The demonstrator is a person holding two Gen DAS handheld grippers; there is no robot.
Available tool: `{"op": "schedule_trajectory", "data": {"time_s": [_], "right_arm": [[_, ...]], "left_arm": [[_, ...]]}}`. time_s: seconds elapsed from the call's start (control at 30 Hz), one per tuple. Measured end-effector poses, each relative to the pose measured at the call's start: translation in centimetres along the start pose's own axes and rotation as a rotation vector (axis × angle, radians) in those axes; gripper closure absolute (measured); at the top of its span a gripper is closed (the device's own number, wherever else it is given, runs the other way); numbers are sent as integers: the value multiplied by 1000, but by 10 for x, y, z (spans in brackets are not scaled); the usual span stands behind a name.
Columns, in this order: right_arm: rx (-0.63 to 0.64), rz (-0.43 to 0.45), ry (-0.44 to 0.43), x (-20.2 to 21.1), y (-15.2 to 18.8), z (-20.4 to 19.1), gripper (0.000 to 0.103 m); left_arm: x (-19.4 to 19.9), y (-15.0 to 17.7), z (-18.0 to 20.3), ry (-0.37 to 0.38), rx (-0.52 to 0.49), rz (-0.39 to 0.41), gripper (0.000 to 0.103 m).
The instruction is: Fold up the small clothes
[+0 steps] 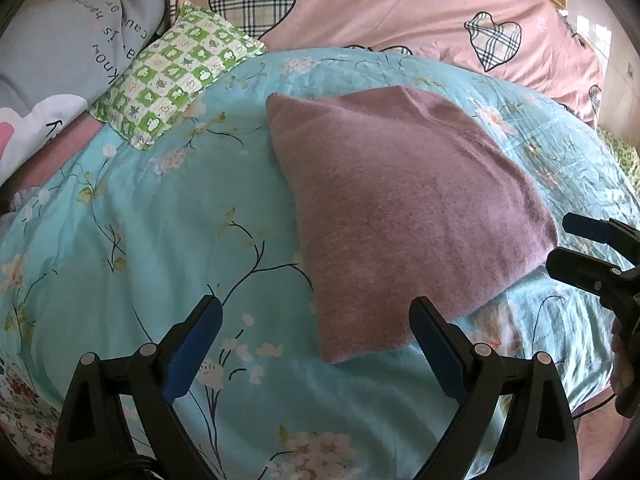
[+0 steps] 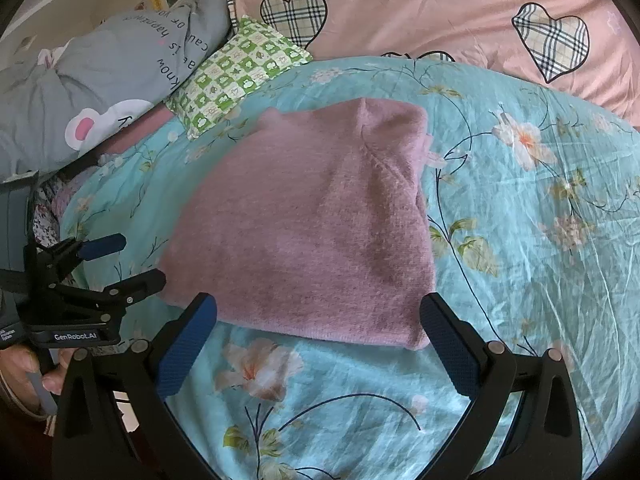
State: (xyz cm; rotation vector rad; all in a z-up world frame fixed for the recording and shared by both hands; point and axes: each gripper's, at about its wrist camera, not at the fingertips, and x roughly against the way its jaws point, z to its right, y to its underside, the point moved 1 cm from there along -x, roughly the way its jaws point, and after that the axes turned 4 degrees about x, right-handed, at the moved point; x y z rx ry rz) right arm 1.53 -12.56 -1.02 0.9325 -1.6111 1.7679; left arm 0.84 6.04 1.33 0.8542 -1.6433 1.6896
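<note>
There is one folded mauve garment (image 2: 316, 232) on one bed with a turquoise flowered cover (image 2: 520, 240). One small green checked pillow (image 2: 240, 80), one grey pillow with letters (image 2: 112, 76) and one pink quilt with plaid hearts (image 2: 440, 12) lie behind. Two grippers show: left (image 1: 316, 344) and right (image 2: 320, 336).

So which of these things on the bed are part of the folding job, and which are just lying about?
Part of the job:
- mauve knitted garment, lying folded
- left hand-held gripper, open
- right hand-held gripper, open

Just lying about:
- green checked pillow
- grey printed pillow
- pink heart quilt
- turquoise floral cover
</note>
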Motion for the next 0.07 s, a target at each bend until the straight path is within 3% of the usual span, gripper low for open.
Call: {"op": "schedule_trajectory", "data": {"time_s": [0.07], "right_arm": [[1, 1, 1, 0, 0, 0, 2]], "left_arm": [[-1, -2, -3, 9, 12, -7, 8]]}}
